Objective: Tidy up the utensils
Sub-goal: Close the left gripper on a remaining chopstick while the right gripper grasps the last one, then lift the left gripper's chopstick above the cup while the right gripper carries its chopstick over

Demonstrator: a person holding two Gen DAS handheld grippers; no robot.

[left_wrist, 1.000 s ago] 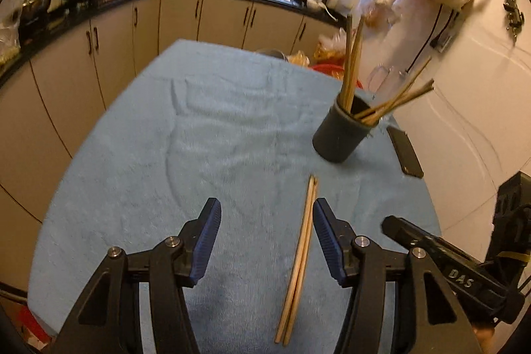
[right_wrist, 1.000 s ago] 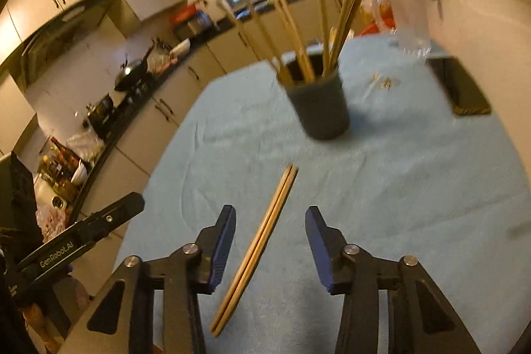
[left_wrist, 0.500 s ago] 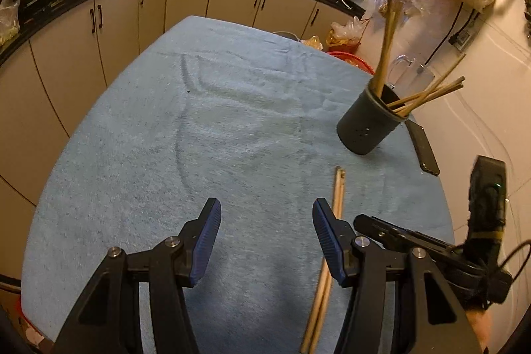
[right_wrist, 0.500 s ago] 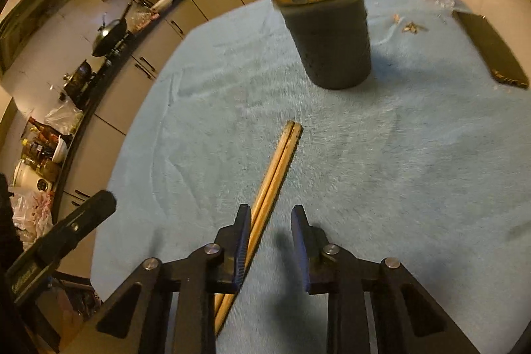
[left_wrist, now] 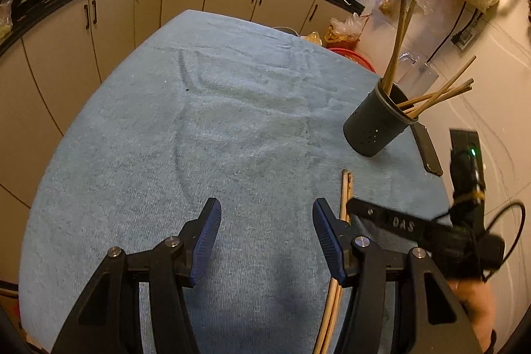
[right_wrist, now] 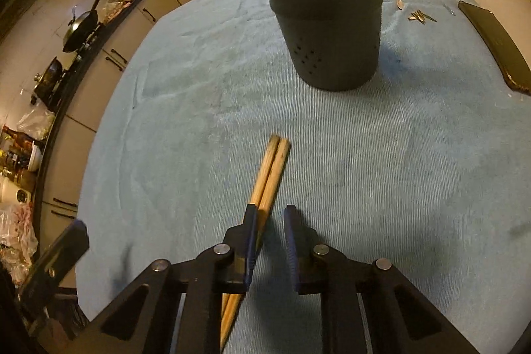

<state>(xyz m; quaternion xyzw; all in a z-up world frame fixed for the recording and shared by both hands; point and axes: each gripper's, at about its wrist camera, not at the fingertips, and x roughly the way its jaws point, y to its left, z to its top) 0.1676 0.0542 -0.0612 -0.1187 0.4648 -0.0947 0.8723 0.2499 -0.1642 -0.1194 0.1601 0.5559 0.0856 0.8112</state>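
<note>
Right claw (right_wrist: 269, 241) narrow and closing, chopstick pair (right_wrist: 270, 175) between the pads touching the left one but not yet pinched, lying flat on the blue-covered table (right_wrist: 398, 171) just near of the dark holder (right_wrist: 328, 32) full of chopsticks; left claw (left_wrist: 265, 241) half-open, empty, left of the pair.

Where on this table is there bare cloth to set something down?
The cloth is bare left of the holder, back to the cabinet-side edge. It is crowded on the right: holder, phone, chopsticks and closing right gripper.
</note>
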